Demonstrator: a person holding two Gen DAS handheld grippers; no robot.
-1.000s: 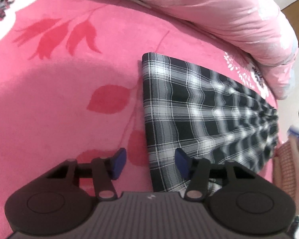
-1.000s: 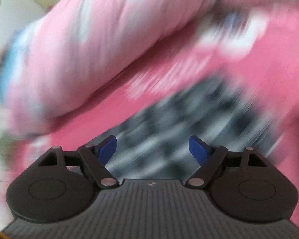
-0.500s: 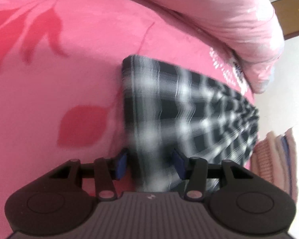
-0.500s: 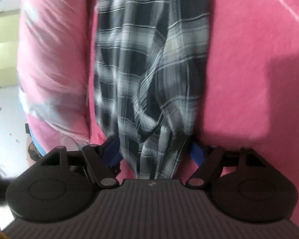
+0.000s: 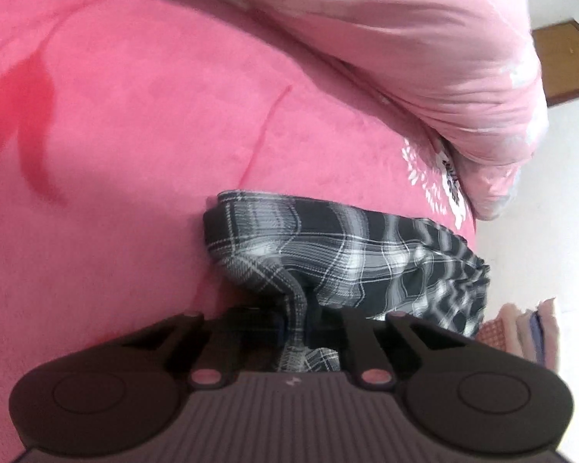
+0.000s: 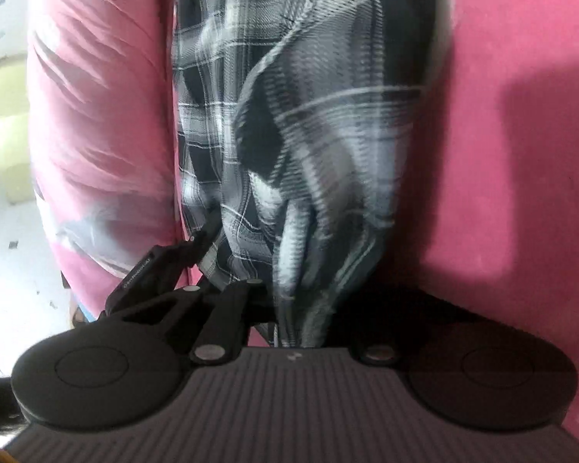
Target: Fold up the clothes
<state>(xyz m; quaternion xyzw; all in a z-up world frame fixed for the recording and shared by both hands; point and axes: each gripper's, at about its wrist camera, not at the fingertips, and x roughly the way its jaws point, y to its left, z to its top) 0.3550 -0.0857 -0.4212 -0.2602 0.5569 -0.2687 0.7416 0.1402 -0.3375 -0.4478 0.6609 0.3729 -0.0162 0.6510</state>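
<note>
We have the left hand-held gripper (image 5: 295,322) pressed together on a bunched corner of the checked garment (image 5: 347,254), low in the centre of the left wrist view. The cloth rises from the pink bed (image 5: 135,135) into the jaws, so we judge the pinch is there to lift this end for a fold. The rest of the garment lies on the bed towards the lower right of that frame, below the pale pink quilt (image 5: 424,58) filling the upper right. At the far right edge a stack of folded cloth (image 5: 529,332) shows; we cannot tell what it rests on.

In the right wrist view, the right hand-held gripper (image 6: 301,324) is likewise closed on gathered folds of the same garment (image 6: 308,96), which runs up the middle of the frame between quilt and bed. Holding both ends lets us carry one edge over. No containers are visible.
</note>
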